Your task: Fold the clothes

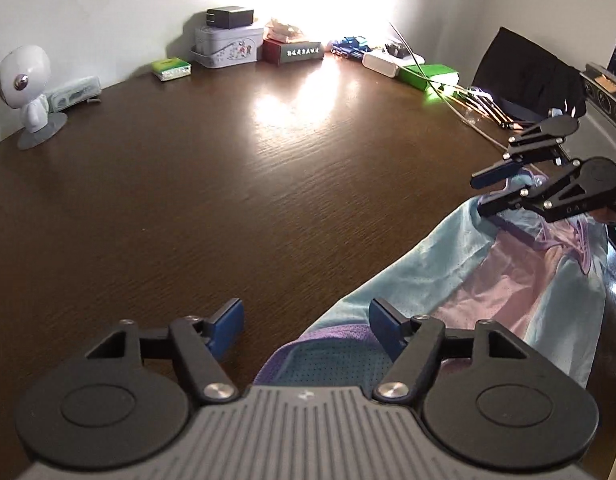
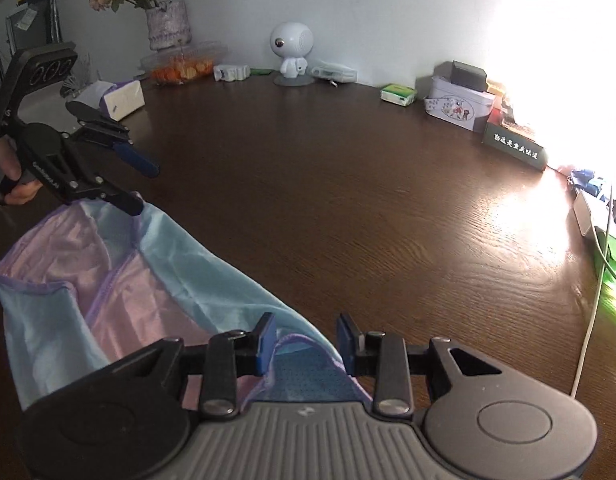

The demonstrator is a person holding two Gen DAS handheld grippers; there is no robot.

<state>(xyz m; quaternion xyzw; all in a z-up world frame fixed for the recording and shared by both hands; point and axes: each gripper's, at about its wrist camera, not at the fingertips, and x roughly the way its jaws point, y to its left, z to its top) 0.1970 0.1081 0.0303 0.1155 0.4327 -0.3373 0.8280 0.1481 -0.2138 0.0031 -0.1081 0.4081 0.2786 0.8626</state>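
The light blue and pink mesh garment (image 2: pixel 107 280) is lying along the near edge of the dark wooden desk (image 1: pixel 227 184), stretched between both tools. The left tool (image 1: pixel 305 326) is standing wide open over one end, its pads clear of the cloth, and the right tool (image 2: pixel 305 340) is standing partly open astride the purple-trimmed hem (image 2: pixel 291 340) without pinching it. With neither end held, the slippery fabric is likely sliding off the desk edge or bunching, and a shallow regrasp risks catching one layer and skewing the fold.
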